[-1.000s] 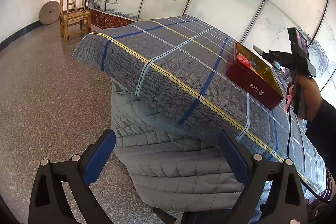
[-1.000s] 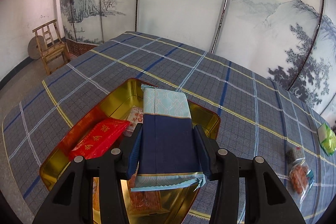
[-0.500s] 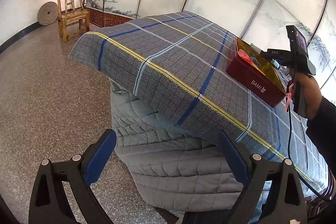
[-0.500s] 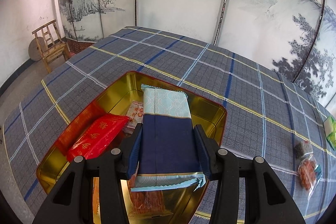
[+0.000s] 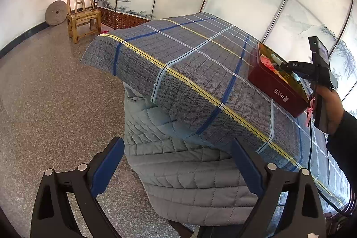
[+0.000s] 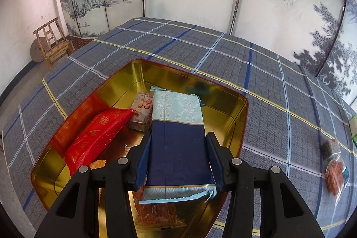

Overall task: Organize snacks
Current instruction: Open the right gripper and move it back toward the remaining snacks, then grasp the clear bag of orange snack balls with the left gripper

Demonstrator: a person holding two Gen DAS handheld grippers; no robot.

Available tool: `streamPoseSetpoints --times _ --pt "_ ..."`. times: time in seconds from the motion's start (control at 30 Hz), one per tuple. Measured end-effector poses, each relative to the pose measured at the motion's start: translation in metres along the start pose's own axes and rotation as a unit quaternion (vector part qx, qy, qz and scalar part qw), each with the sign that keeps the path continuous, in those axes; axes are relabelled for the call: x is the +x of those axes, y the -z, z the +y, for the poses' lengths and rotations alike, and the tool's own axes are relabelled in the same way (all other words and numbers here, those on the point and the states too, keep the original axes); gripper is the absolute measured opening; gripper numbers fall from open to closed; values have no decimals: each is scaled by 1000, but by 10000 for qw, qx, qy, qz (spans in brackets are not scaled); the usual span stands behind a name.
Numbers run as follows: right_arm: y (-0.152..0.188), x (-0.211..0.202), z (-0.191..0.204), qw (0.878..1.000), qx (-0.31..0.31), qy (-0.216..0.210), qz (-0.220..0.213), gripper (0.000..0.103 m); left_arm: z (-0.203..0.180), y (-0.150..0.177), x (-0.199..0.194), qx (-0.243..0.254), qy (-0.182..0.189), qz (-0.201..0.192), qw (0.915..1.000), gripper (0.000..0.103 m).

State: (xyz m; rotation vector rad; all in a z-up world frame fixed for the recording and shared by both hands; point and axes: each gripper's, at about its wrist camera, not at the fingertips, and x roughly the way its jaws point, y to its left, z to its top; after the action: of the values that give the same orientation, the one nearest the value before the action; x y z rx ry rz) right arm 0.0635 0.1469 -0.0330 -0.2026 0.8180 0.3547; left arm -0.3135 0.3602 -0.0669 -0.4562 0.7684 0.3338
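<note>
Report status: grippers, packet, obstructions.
Right gripper shut on blue packet, over tin. Left gripper open, empty. Red packet in tin, beside drop spot.

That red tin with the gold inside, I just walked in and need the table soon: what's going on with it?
A person is sorting snacks into the red tin with the gold interior on the blue plaid tablecloth. The right gripper is clamped on a navy and pale-blue snack packet over the tin, which already holds a red foil packet and a small brown-printed packet. The left gripper is open and empty, off the table's edge. Two clear snack bags lie outside the tin.
</note>
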Motion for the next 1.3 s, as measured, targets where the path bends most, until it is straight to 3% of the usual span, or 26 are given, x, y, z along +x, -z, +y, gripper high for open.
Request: streamPoseSetpoints --times 0.27,0.43,0.5,0.6,0.67,0.77,0.83,1.0,1.1,1.13,1.2,1.3 --pt "5 5 -1 9999 10 -86 57 49 -5 -1 -4 39 -85 -90 9999 93" --pt "8 0 -7 9988 85 -472 108 53 -16 3 -13 139 -139 -113 9997 93" --pt "8 -22 -14 9961 91 -864 -157 53 -25 -1 -17 270 -130 -200 9993 93" --pt "16 -72 -46 9909 68 -1000 -902 72 -51 -12 -25 638 -45 -435 9970 93" --pt "29 -101 -89 9866 345 -929 -1298 90 -78 -22 -28 977 164 -544 9936 93" --pt "60 -127 -179 9827 967 -585 -1467 90 -137 -34 -27 1525 710 -553 9842 94" --pt "87 -138 -247 9799 1322 -10 -1492 91 -187 -39 -23 1872 1213 -463 9737 95" --pt "171 -147 -409 9574 2429 1050 -1155 91 -319 -38 7 2273 2360 232 9445 97" --pt "217 -158 -477 9372 3136 944 -1203 91 -399 -28 25 2504 2550 418 9330 97" --pt "229 -162 -492 9303 3338 892 -1232 91 -426 -23 32 2603 2731 471 9249 98" --pt "245 -163 -509 9252 3498 685 -1301 91 -474 -11 47 2867 2541 361 9230 98" --pt "258 -163 -520 9160 3742 312 -1411 91 -533 5 84 3247 2410 477 9134 98"
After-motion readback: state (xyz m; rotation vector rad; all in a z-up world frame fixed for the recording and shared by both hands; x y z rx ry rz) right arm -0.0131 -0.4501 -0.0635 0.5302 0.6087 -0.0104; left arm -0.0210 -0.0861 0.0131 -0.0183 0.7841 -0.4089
